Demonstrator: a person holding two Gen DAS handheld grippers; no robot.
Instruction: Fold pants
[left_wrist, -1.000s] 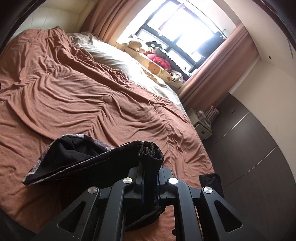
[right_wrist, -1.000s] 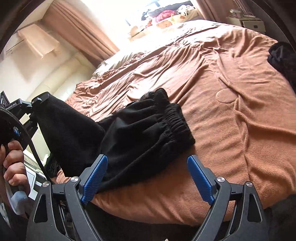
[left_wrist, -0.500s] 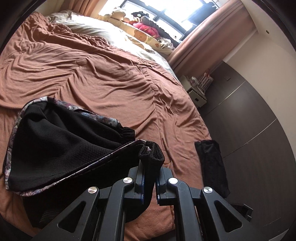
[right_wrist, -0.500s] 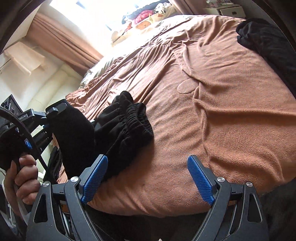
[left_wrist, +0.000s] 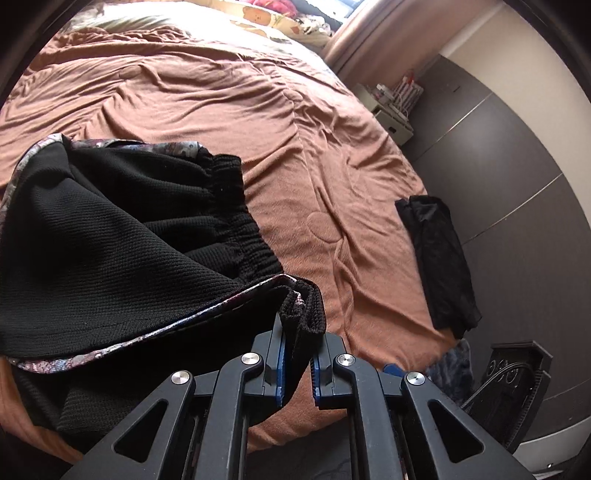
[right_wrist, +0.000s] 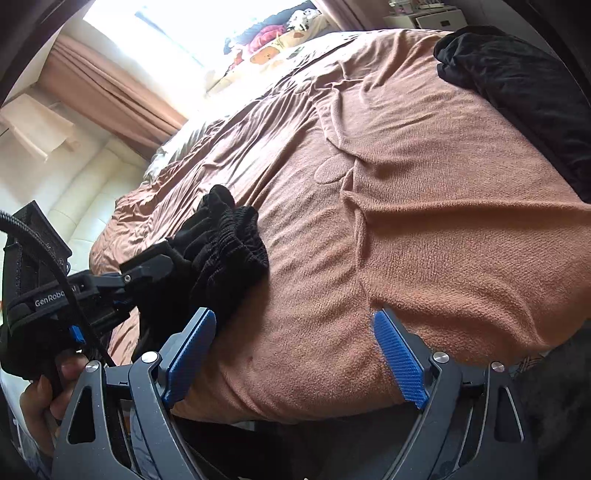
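- Black knit pants (left_wrist: 122, 240) lie bunched on the near left part of the bed (left_wrist: 258, 110), with the elastic waistband turned toward the middle of the bed and a patterned lining showing along the edge.
- One thick corner of the fabric is clamped between the jaws of the left gripper (left_wrist: 298, 363), so the garment hangs from it and spreads out to the left of it.
- In the right wrist view, the right gripper (right_wrist: 295, 354) hovers over the bare brown cover with its jaws wide apart and nothing between them.
- The pants lie to the left of the right gripper, just beside its left blue pad (right_wrist: 188, 354), so I judge that this hand must go left to take a second corner.
- A second dark garment (left_wrist: 439, 258) lies well apart, at the right edge of the bed.
- Compared with one second ago, the left gripper has come lower and the pants rest more on the bed; the right gripper has moved away to the right, and its jaws stay open.
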